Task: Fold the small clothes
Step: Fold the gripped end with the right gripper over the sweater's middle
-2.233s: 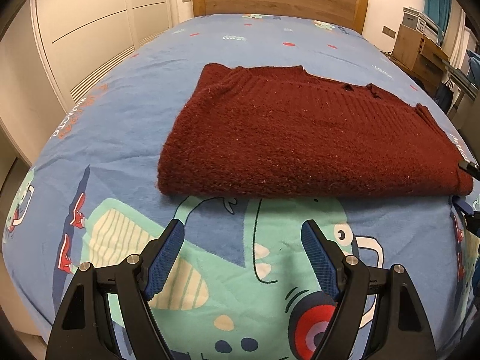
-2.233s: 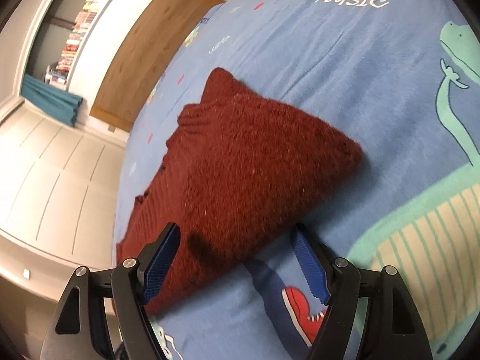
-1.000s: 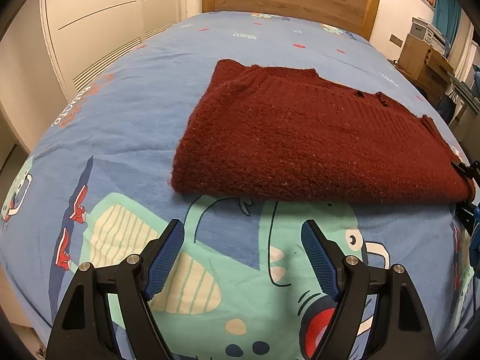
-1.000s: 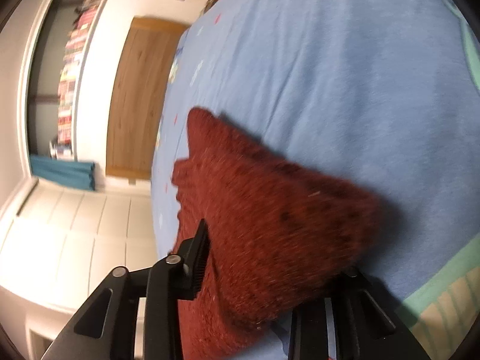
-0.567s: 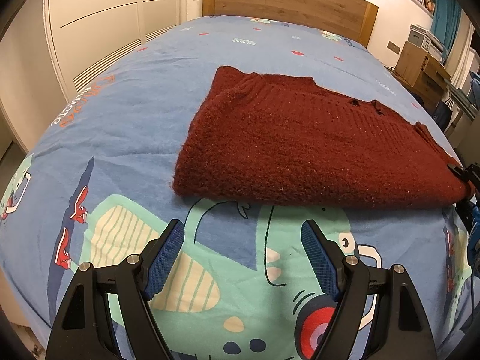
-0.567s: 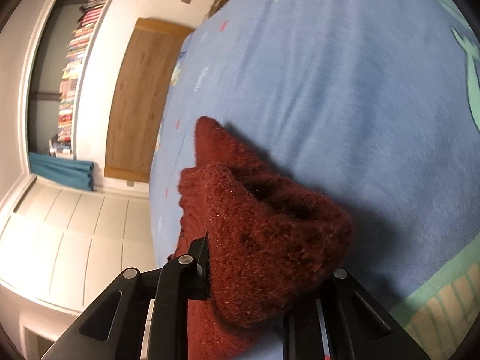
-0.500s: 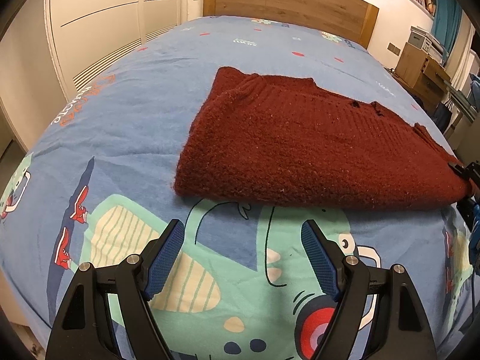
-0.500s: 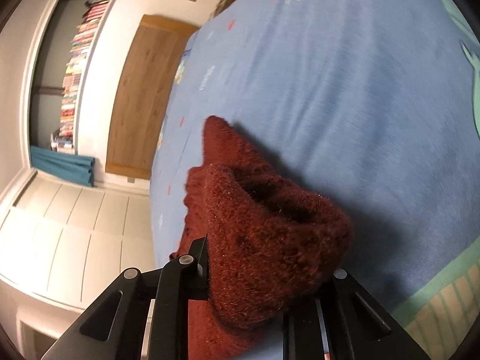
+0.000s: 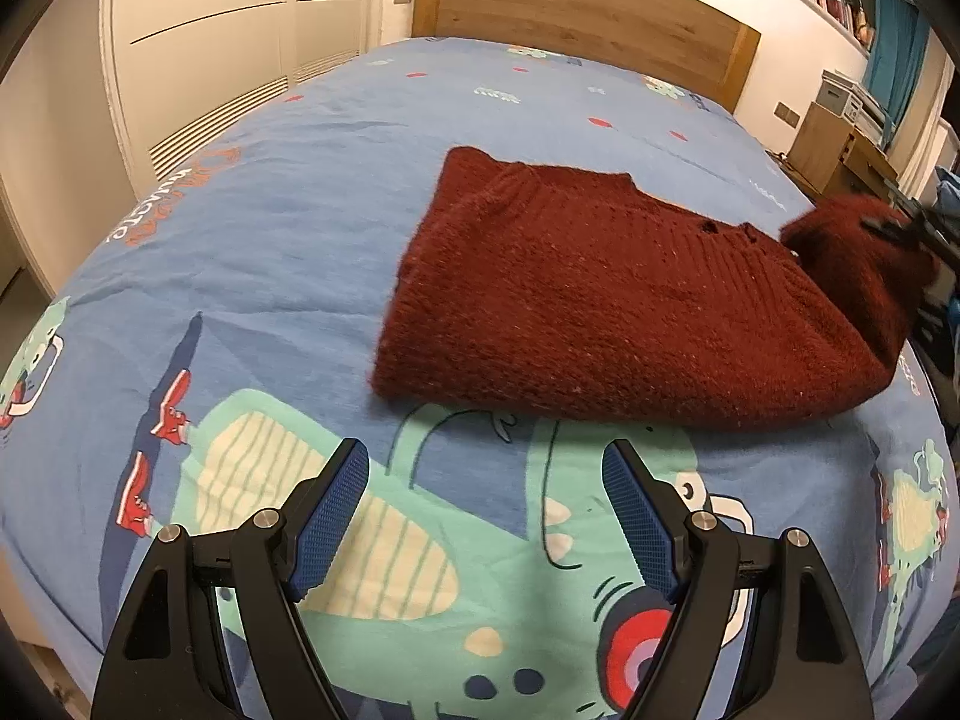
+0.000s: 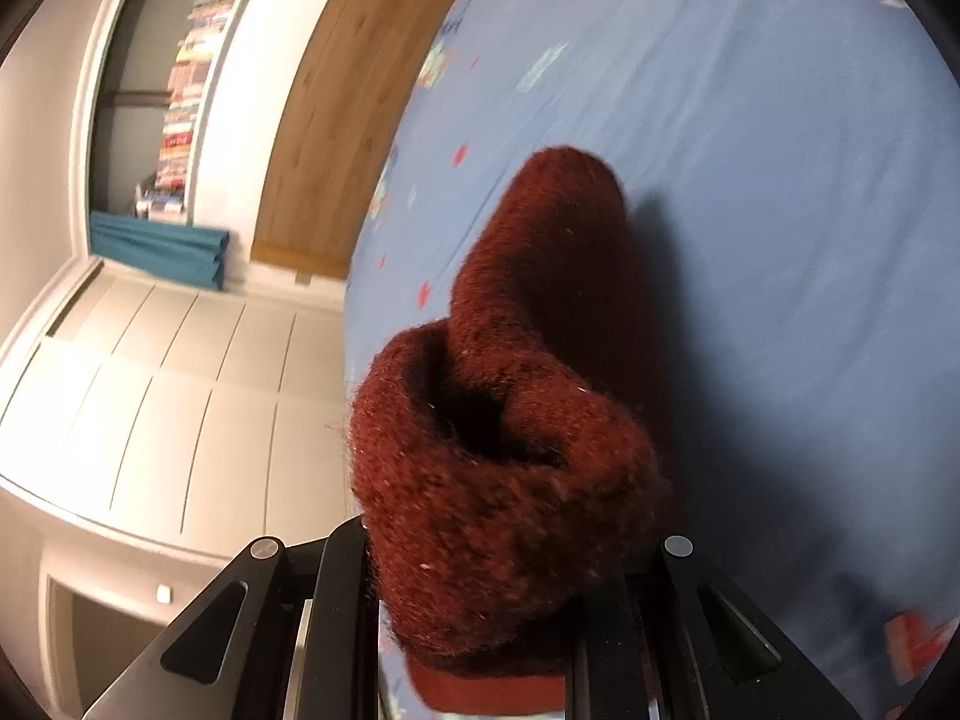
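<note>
A dark red knitted sweater point(image 9: 600, 300) lies folded on the blue cartoon-print bedspread point(image 9: 270, 252). My left gripper point(image 9: 486, 516) is open and empty, hovering over the bedspread just in front of the sweater's near edge. My right gripper point(image 10: 474, 588) is shut on the sweater's end point(image 10: 510, 420), which bunches up between its fingers and is lifted off the bed. In the left wrist view that raised end point(image 9: 858, 252) curls up at the far right, with the right gripper point(image 9: 900, 228) partly visible behind it.
A wooden headboard point(image 9: 588, 18) stands at the far end of the bed. White wardrobe doors point(image 9: 198, 60) run along the left side. A wooden cabinet point(image 9: 840, 150) with boxes sits at the right. Bookshelves point(image 10: 186, 90) line the wall.
My right gripper closed on the sweater's right end and has lifted it up and inward, so that end now curls above the rest. My left gripper stayed open, nearly still.
</note>
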### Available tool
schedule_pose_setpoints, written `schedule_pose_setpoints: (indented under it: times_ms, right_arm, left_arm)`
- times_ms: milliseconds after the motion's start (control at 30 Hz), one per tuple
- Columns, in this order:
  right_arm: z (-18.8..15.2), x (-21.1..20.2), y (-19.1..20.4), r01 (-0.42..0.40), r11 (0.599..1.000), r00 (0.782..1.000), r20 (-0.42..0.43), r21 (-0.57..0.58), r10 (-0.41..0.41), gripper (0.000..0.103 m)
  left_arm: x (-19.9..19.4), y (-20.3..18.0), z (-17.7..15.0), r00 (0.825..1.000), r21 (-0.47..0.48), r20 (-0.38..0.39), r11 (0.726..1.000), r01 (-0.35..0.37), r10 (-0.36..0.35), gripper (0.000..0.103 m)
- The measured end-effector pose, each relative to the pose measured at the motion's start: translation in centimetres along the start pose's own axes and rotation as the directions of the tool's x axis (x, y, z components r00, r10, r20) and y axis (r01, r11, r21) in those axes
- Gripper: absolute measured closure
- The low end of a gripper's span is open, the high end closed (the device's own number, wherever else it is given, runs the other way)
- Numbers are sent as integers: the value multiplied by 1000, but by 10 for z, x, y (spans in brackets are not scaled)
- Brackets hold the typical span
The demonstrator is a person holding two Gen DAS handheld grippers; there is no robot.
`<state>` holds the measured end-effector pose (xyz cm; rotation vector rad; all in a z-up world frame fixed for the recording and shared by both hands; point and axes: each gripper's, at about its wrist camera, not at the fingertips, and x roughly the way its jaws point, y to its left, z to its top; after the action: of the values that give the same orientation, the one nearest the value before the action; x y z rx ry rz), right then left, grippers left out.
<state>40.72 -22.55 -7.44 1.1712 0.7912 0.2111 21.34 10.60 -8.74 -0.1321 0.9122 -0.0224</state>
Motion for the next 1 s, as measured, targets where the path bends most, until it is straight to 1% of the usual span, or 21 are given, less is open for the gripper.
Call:
schedule_pose_setpoints:
  times_ms: [100,233,300,400,433,500,600,667,733,800,867,933,1000]
  right_arm:
    - [-9,28,29,-18,1000,999,-42,-17,17,84]
    - [-27,68,73,-67,995,993,-105,-75,58,84]
    - [-40,84,93,-81,987,989,-135,-136,63,84]
    - [-70,110,123,-72,955,980,-199,-288,14,84]
    - [-83,119,130,-65,936,975,-223,-347,-14,84]
    - [-108,134,137,-56,895,962,-265,-443,-71,84]
    - [-151,152,139,-38,800,939,-295,-599,-177,84]
    - [-177,160,136,-25,707,925,-284,-707,-251,84]
    - [-199,165,136,-21,601,914,-258,-799,-312,84]
    - [-213,167,139,-22,519,909,-234,-854,-346,84]
    - [-216,165,142,-20,482,912,-214,-876,-350,84]
    - [-216,159,152,-13,452,925,-182,-892,-332,84]
    - [-218,153,157,-3,402,936,-144,-916,-321,84]
  left_arm:
    - [-5,6,3,1000,-13,10,1000,-7,8,27]
    - [-13,13,8,999,-16,26,1000,-20,21,27]
    - [-16,17,9,999,-20,32,1000,-24,25,27]
    - [-19,22,7,999,-24,33,999,-32,33,27]
    - [-19,23,6,999,-26,32,999,-34,35,27]
    - [-19,27,4,999,-34,28,999,-39,40,27]
    - [-18,35,2,999,-57,17,998,-39,40,27]
    - [-19,39,2,999,-62,15,997,-44,45,27]
    - [-19,43,3,999,-68,14,996,-49,50,27]
    - [-19,46,3,998,-76,13,996,-53,54,27]
    - [-19,49,3,998,-82,13,995,-56,57,27]
    - [-21,51,3,998,-89,14,994,-59,60,27]
    - [-21,53,4,998,-92,12,994,-63,64,27]
